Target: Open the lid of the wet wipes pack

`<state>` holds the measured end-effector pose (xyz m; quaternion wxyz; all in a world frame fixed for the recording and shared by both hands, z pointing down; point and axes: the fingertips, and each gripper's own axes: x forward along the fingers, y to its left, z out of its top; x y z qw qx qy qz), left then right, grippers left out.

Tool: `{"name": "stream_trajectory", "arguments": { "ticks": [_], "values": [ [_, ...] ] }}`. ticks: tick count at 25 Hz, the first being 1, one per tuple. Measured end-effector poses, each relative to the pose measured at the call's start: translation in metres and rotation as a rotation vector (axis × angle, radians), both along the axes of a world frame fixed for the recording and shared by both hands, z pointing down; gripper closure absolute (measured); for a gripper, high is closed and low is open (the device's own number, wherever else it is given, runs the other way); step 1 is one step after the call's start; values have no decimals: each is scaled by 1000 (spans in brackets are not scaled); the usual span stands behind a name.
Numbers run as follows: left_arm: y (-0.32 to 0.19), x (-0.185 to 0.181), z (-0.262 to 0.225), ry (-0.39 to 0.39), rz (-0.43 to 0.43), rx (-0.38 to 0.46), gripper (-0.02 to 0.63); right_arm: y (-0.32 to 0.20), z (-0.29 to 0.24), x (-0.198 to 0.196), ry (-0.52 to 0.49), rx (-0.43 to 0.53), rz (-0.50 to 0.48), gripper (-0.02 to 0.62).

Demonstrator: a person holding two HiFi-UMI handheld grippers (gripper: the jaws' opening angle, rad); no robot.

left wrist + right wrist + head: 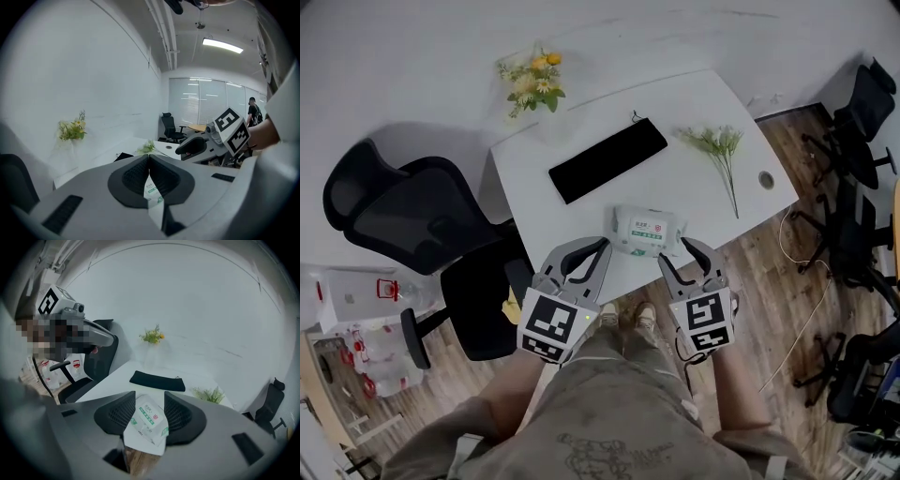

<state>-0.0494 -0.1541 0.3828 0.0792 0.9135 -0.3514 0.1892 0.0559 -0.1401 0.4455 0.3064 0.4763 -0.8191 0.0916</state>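
The wet wipes pack, white with a green label, lies flat near the front edge of the white table, its lid down. My left gripper hovers just left of the pack with its fingertips touching and nothing between them. In the left gripper view the pack shows through the gap under the closed tips. My right gripper hangs at the pack's near right corner, jaws apart. The right gripper view frames the pack between its open fingers, apart from both pads.
A black pouch lies across the table's middle. Yellow flowers stand at the far left corner and a white flower sprig lies on the right. A black office chair stands left of the table, more chairs at right.
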Motion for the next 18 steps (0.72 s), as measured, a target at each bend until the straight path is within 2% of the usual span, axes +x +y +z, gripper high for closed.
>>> {"name": "stream_trajectory", "arguments": {
  "ticks": [6,18],
  "values": [
    [-15,13,40,-41,-12,-64,588,-22,47,-3,63,-49,-73,387],
    [-29,30,136,-132,21,-190,588,-38,136,-14,176,-121,-184,380]
  ]
}}
